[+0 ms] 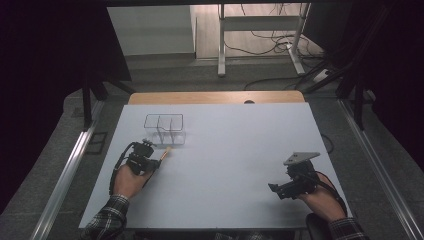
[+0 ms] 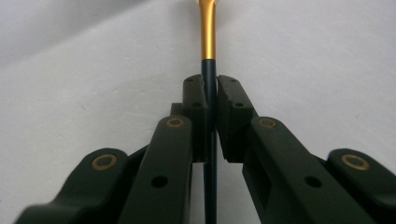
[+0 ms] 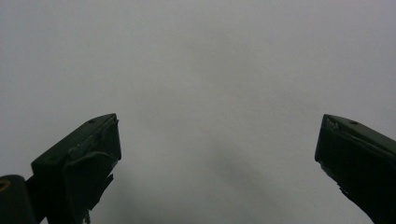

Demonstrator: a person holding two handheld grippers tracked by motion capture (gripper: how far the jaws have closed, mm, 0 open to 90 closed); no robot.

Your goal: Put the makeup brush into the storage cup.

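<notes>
Left hand-held gripper (image 2: 211, 100) clamps a slender dark-shafted brush (image 2: 208, 42) with gold metal ferrule; right hand-held gripper (image 3: 219, 140) gapes wide, holding nothing, above the matte white surface (image 3: 210, 60).

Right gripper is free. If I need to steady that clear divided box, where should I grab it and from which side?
Judging by the high view, grip the clear divided box on its right outer wall, coming from above with the open right gripper. Its top is open and the walls stand upright and thin, so jaws can straddle one. The left gripper, shut on the thin tool, occupies the near-left side.
</notes>
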